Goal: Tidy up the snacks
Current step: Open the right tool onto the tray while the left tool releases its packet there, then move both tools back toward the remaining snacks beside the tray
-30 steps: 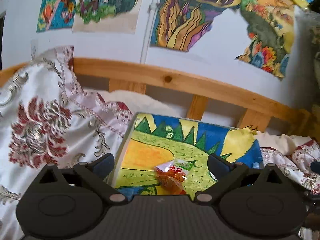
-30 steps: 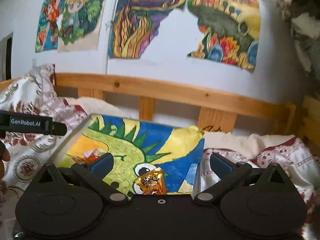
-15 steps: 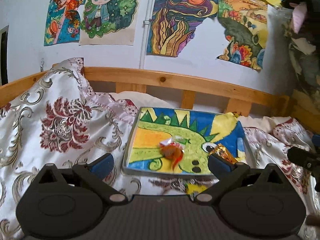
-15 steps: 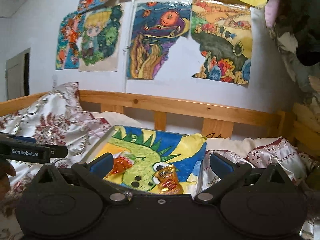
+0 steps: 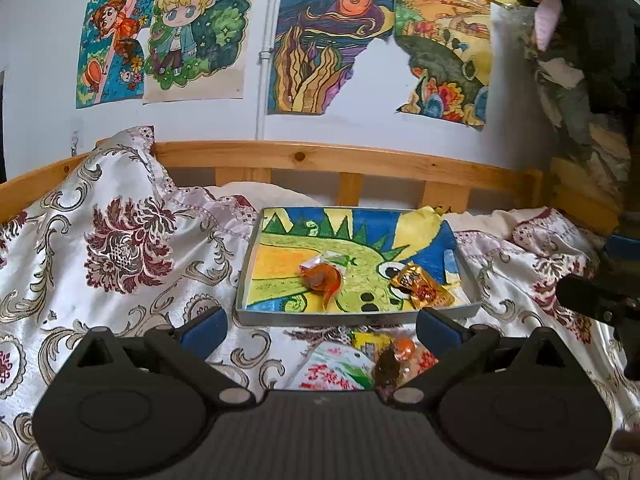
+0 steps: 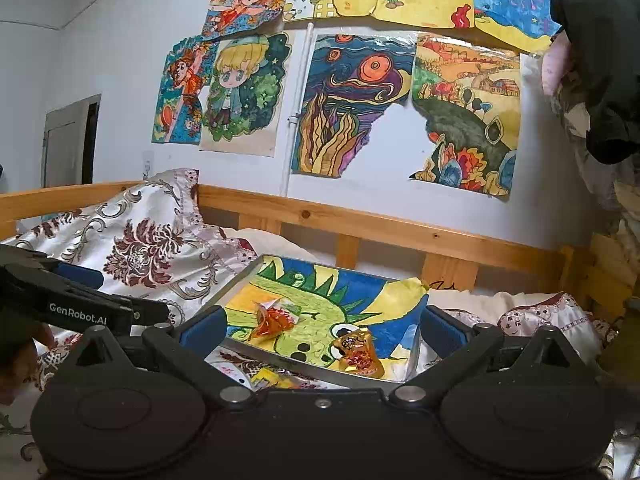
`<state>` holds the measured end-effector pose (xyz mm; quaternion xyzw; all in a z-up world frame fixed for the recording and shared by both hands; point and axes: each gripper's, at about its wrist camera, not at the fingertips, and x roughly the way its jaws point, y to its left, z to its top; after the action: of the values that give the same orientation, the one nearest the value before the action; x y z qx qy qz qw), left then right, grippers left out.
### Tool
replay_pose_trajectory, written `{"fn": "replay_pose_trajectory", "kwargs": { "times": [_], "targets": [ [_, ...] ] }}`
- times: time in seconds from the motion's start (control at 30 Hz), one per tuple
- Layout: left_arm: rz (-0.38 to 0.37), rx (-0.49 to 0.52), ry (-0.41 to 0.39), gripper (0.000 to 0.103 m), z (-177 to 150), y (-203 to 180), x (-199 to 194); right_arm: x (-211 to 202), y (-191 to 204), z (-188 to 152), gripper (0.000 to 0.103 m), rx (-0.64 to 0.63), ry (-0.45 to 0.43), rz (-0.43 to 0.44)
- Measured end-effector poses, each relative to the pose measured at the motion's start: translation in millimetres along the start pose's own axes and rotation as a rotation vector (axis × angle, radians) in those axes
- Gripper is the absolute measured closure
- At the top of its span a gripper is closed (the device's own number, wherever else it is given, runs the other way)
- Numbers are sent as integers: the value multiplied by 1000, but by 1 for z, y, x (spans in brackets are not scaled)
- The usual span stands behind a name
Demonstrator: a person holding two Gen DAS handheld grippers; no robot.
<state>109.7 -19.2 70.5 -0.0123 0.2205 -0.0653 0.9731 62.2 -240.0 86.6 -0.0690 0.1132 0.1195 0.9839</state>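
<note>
A grey tray (image 5: pixel 352 315) (image 6: pixel 320 370) lined with a dinosaur drawing lies on the bed. Inside it rest an orange snack packet (image 5: pixel 322 276) (image 6: pixel 274 318) and a gold-and-red packet (image 5: pixel 422 286) (image 6: pixel 358 354). More loose snacks (image 5: pixel 380 360) (image 6: pixel 270 380) lie on the bedspread in front of the tray, partly hidden by the gripper bodies. My left gripper (image 5: pixel 320 326) is open and empty, held back from the tray's near rim. My right gripper (image 6: pixel 320 326) is open and empty too, above the tray's near edge. The left gripper's body (image 6: pixel 80 308) shows at the left of the right wrist view.
A floral satin bedspread (image 5: pixel 120 248) bunches up high left of the tray. A wooden rail (image 5: pixel 340 160) runs behind it, below a wall of drawings. Dark clothes (image 5: pixel 592 32) hang at the upper right. A hand (image 6: pixel 20 360) holds the left gripper.
Both grippers have pulled back and up from the tray, so the whole tray and the loose snacks in front of it now show. Both packets stay in the tray.
</note>
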Motion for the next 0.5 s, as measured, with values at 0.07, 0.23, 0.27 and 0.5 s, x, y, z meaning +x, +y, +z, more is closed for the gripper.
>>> {"fn": "replay_pose_trajectory", "kwargs": {
  "times": [0.07, 0.23, 0.27, 0.5],
  "targets": [
    [-1, 14, 1, 1, -5, 0, -5, -4, 0, -3, 1, -1, 2, -1],
    [1, 40, 9, 1, -17, 0, -14, -12, 0, -13, 1, 4, 22, -8],
    [-4, 42, 13, 1, -20, 0, -16, -13, 0, -15, 1, 6, 29, -11],
    [-34, 78, 73, 1, -38, -3, -19, -16, 2, -35, 1, 7, 93, -18]
  ]
}}
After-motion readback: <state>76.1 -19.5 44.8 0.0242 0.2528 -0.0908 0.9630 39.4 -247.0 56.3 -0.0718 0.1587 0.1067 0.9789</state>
